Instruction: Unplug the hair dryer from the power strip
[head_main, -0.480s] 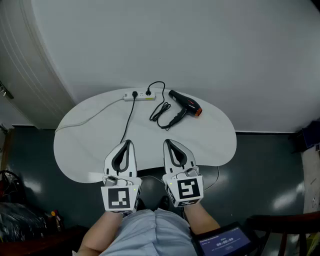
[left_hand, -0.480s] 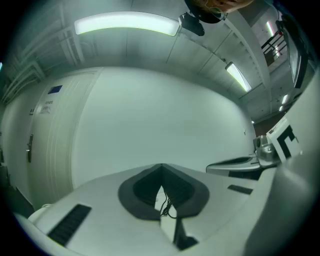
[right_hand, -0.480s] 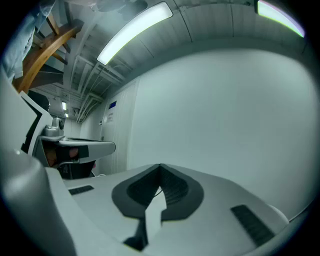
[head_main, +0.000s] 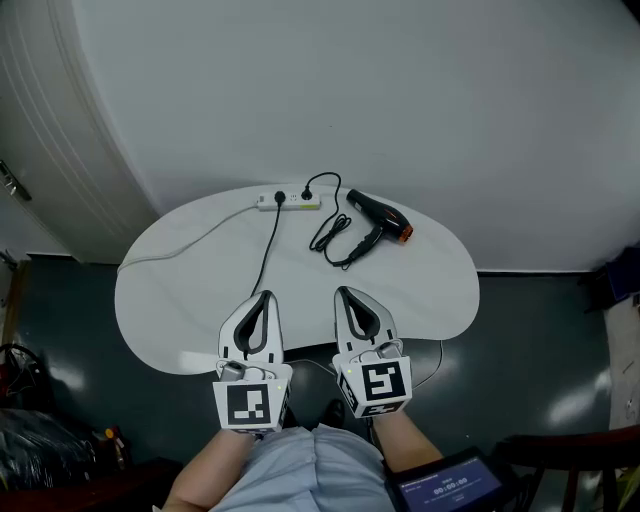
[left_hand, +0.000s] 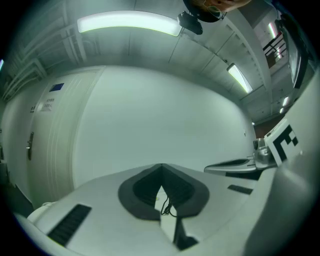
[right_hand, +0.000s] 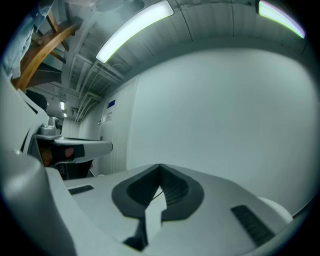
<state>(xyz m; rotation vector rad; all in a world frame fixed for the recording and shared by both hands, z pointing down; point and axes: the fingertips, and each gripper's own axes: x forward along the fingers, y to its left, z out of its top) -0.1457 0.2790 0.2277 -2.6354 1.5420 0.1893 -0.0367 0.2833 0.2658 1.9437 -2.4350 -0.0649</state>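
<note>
Logged hair dryer (head_main: 378, 217) lying at far side of white table (head_main: 190, 290), near power strip (head_main: 289, 201), to its right; barrel slanted far-left to near-right, orange end rightmost, handle towards near-left. Dark floor (head_main: 545, 340) around, pale wall (head_main: 400, 90) behind. Found left gripper (head_main: 264, 296) and right gripper (head_main: 344, 292) closed, empty, at near edge. Plugs (head_main: 306, 192) too small to tell apart

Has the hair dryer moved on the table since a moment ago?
No. The hair dryer lies just as far right of the power strip on the table; only the whole view shifted.
</note>
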